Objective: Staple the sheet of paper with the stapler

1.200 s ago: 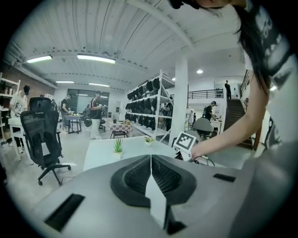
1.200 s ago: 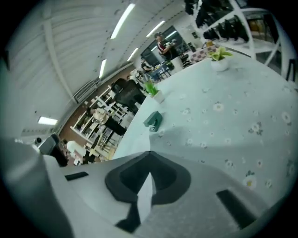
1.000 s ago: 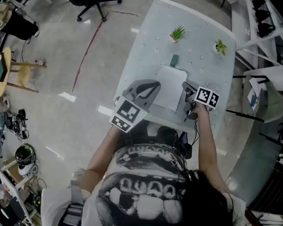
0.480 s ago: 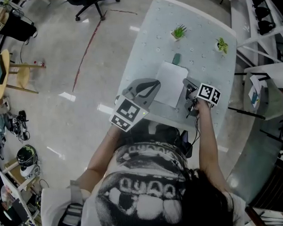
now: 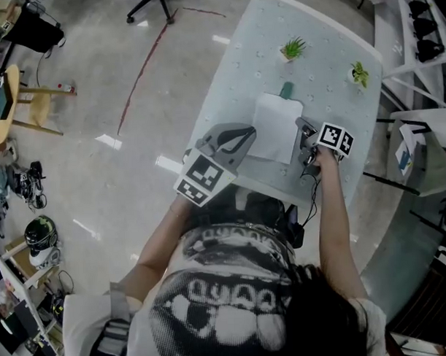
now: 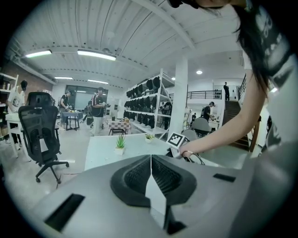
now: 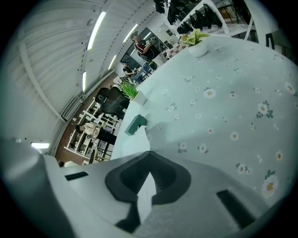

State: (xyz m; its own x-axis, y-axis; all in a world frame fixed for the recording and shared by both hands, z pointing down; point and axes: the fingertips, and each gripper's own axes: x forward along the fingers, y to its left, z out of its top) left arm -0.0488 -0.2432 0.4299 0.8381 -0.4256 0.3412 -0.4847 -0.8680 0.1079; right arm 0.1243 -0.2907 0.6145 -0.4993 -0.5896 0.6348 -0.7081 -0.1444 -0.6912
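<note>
A white sheet of paper [image 5: 276,126] hangs stretched over the flowered table [image 5: 330,97], held by both grippers. My left gripper [image 5: 245,134] is shut on its left edge, and the sheet [image 6: 152,193] shows pinched between the closed jaws. My right gripper [image 5: 301,127] is shut on the right edge, where the paper [image 7: 144,195] again sits between the closed jaws. The green stapler [image 5: 286,90] lies on the table just beyond the sheet's far edge. In the right gripper view the stapler [image 7: 135,124] lies ahead and to the left.
Two small potted plants [image 5: 294,47] [image 5: 359,74] stand at the table's far end. An office chair [image 6: 42,135] stands on the floor to the left. White shelving [image 5: 415,28] runs along the right, and the table's near edge is by the person's body.
The right gripper has shifted slightly down and along the table with its edge of the sheet. The left gripper has stayed put. Both stay shut on the paper.
</note>
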